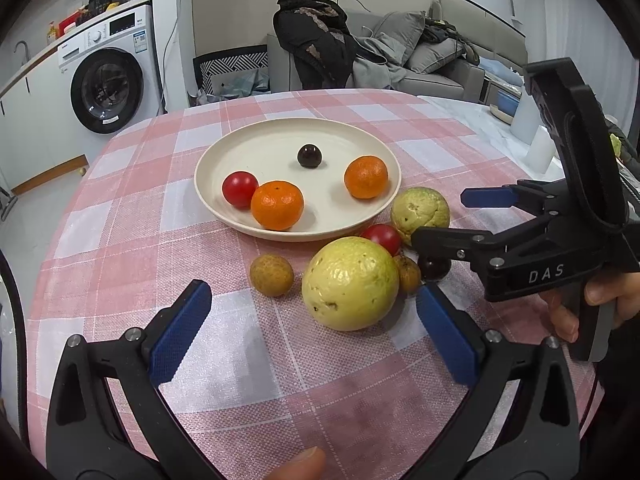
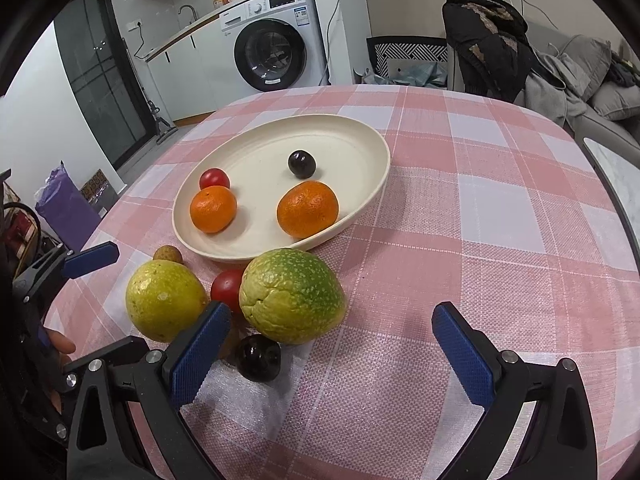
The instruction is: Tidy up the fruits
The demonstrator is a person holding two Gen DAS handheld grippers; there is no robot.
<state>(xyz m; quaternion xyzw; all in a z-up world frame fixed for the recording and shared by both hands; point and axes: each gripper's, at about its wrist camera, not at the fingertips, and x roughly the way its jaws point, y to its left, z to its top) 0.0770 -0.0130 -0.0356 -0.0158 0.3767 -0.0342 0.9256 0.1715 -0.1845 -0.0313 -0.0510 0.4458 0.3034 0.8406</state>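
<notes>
left gripper [image 1: 312,332] wide, empty, just short of yellow guava [image 1: 350,282] | right gripper [image 2: 332,352] wide, empty, dark cherry [image 2: 258,357] at its left pad | both fruits lie near side of plate [image 1: 224,208] | advice: centre jaws on guava, close gently, place beside oranges

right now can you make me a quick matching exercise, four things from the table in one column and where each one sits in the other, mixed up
Things
1. red tomato
2. longan
3. green-yellow guava
4. dark cherry

Places
A. on the cloth, close in front of the right gripper
B. on the plate, touching an orange
C. on the cloth, left of the big yellow guava in the left wrist view
D. on the cloth beside the plate's near rim

Pairs: 1-B, 2-C, 3-D, 4-A
</notes>
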